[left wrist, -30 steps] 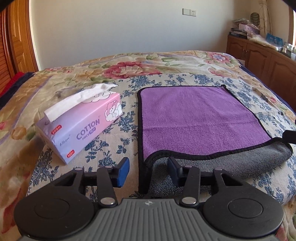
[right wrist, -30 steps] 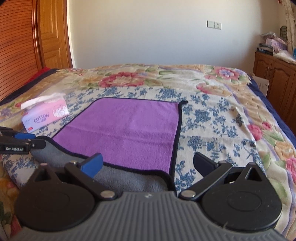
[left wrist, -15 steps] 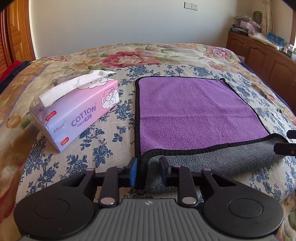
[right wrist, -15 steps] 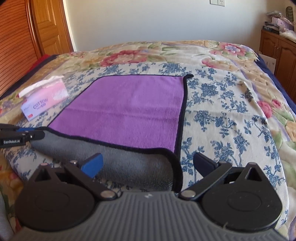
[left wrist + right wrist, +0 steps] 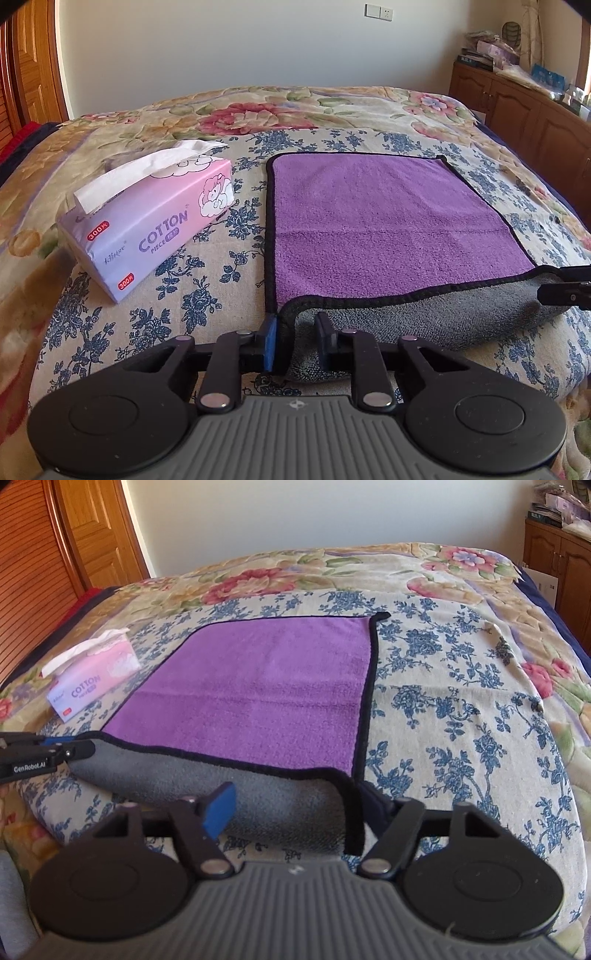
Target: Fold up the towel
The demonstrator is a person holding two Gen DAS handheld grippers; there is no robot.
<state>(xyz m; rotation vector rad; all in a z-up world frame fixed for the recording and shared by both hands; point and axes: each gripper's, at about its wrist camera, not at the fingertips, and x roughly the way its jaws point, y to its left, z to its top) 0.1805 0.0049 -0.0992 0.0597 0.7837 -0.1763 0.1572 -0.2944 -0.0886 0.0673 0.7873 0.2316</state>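
Note:
A purple towel [image 5: 388, 221] with black trim and a grey underside lies spread on the bed; it also shows in the right wrist view [image 5: 266, 679]. Its near edge is curled up, grey side showing. My left gripper [image 5: 295, 339] has narrowed around the near left corner, with the trim against the blue left pad; it also shows in the right wrist view [image 5: 48, 753]. My right gripper [image 5: 299, 808] is partly closed around the near right corner, with a wide gap between its fingers; its tip shows in the left wrist view [image 5: 565, 288].
A pink tissue pack [image 5: 147, 225] marked COTTON lies left of the towel; it also shows in the right wrist view [image 5: 88, 679]. The floral bedspread [image 5: 461, 701] covers the bed. Wooden cabinets [image 5: 524, 110] stand at the right, a wooden door [image 5: 92, 535] at the left.
Both grippers moved forward and lower onto the towel's near corners. The left jaws narrowed around the left corner. The right jaws started closing. The near edge curled up further.

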